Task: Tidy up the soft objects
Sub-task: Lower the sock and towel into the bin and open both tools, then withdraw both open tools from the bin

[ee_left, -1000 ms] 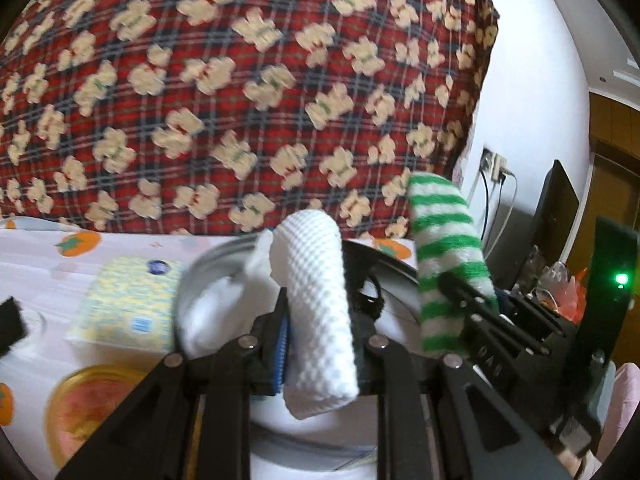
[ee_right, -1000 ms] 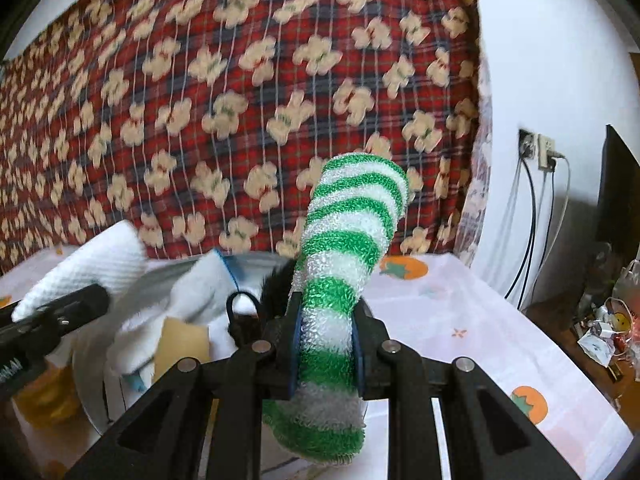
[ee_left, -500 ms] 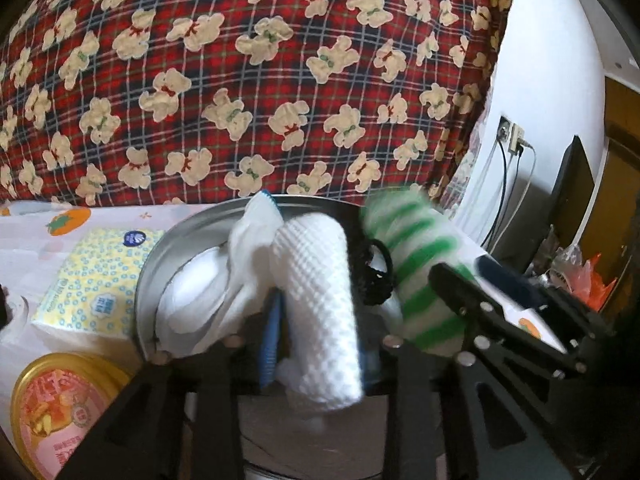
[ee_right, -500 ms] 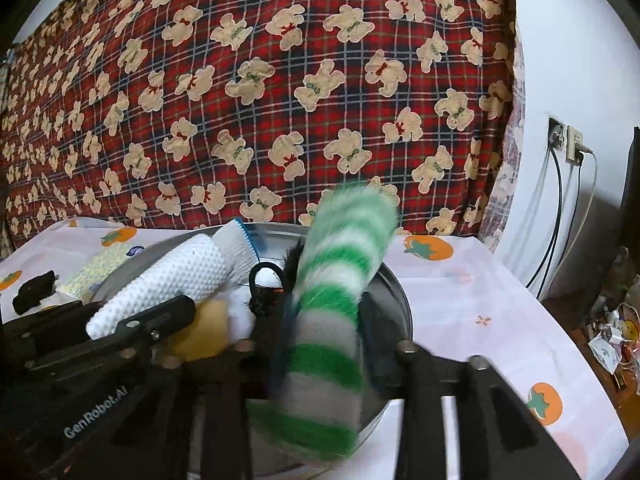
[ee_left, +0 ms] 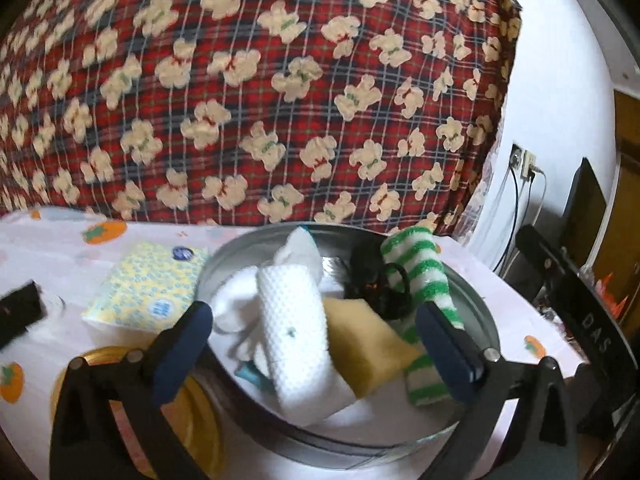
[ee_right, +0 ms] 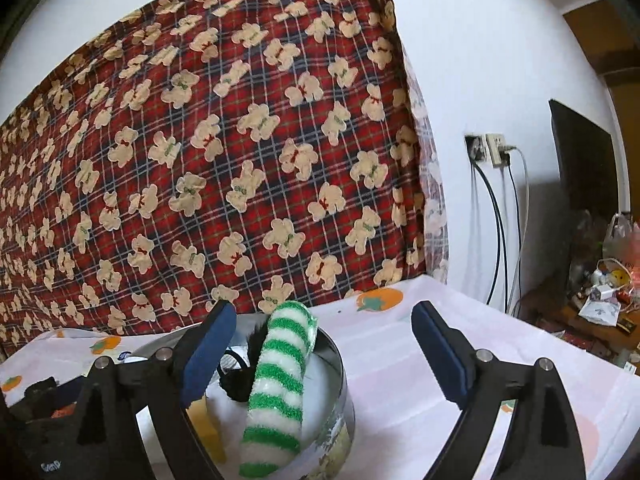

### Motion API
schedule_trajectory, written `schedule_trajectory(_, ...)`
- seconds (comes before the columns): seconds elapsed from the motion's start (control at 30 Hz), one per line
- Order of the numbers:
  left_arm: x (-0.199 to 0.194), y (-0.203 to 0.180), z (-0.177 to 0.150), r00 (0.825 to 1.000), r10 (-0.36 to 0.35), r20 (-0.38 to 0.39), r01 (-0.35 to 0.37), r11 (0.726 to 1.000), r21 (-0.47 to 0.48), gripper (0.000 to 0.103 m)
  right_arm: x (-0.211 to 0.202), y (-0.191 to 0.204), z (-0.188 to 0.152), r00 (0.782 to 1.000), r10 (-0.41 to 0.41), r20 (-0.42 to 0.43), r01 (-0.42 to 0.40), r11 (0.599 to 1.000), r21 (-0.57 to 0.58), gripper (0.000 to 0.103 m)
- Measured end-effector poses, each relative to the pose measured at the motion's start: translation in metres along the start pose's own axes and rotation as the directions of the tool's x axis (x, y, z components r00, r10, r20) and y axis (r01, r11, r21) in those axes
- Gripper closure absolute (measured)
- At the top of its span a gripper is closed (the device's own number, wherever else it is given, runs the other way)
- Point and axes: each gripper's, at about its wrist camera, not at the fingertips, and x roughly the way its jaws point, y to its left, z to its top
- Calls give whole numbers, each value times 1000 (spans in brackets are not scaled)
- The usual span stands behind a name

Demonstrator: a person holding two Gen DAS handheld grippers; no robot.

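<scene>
A round metal tin (ee_left: 476, 312) sits on the table and holds soft things. In the left wrist view a white waffle cloth (ee_left: 296, 340) lies in it, released, between the wide-apart fingers of my left gripper (ee_left: 316, 344), whose jaws are opening. Beside the cloth lie a yellow sponge (ee_left: 364, 344), a black hair tie (ee_left: 384, 288) and a green-and-white striped sock (ee_left: 424, 276). In the right wrist view the striped sock (ee_right: 280, 372) leans on the tin's rim (ee_right: 340, 364), free of the pads of my right gripper (ee_right: 320, 356), whose jaws are opening too.
A yellow tissue pack (ee_left: 148, 284) lies left of the tin, a gold-lidded can (ee_left: 200, 412) in front of it. A red plaid bear-print blanket (ee_left: 256, 92) hangs behind the table. Cables and a dark monitor (ee_right: 584, 176) stand at the right, past the table's edge.
Both grippers went from shut to wide open. The white cloth left the left gripper and the striped sock left the right; both now rest in the tin.
</scene>
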Motion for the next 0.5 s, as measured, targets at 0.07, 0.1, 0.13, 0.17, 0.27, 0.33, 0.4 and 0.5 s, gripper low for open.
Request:
schedule_trajectory(0.07, -6, 0, 0, 999, 26, 29, -26, 999, 28, 0, -5, 2, 0, 1000, 3, 24, -3, 1000, -9, 12)
schedule_trajectory(0.1, -9, 1, -1, 998, 44, 46, -46, 998, 45, 0, -8, 5, 0, 999, 3, 43, -2, 1000, -21, 12)
schedule_trajectory(0.13, -11, 2, 0, 997, 54, 54, -57, 997, 51, 0, -10, 5, 0, 999, 1, 51, 0, 1000, -28, 12)
schedule_trajectory(0.17, -12, 2, -1, 996, 63, 60, -66, 996, 56, 1, -12, 8, 0, 998, -1, 61, 3, 999, -38, 12)
schedule_trajectory(0.27, -15, 8, -3, 995, 79, 61, -82, 995, 59, 1, -13, 15, -2, 998, -1, 70, 6, 997, -73, 12)
schedule_trajectory(0.33, -18, 10, -4, 995, 81, 65, -85, 995, 56, 0, -13, 18, -3, 998, -10, 68, 15, 996, -88, 12)
schedule_trajectory(0.4, -23, 14, -5, 994, 76, 82, -81, 995, 52, 0, -13, 18, -3, 998, -19, 66, 25, 996, -82, 12)
schedule_trajectory(0.5, -30, 15, -8, 993, 72, 94, -78, 995, 65, 0, -16, 14, -4, 997, -32, 66, 35, 998, -49, 12)
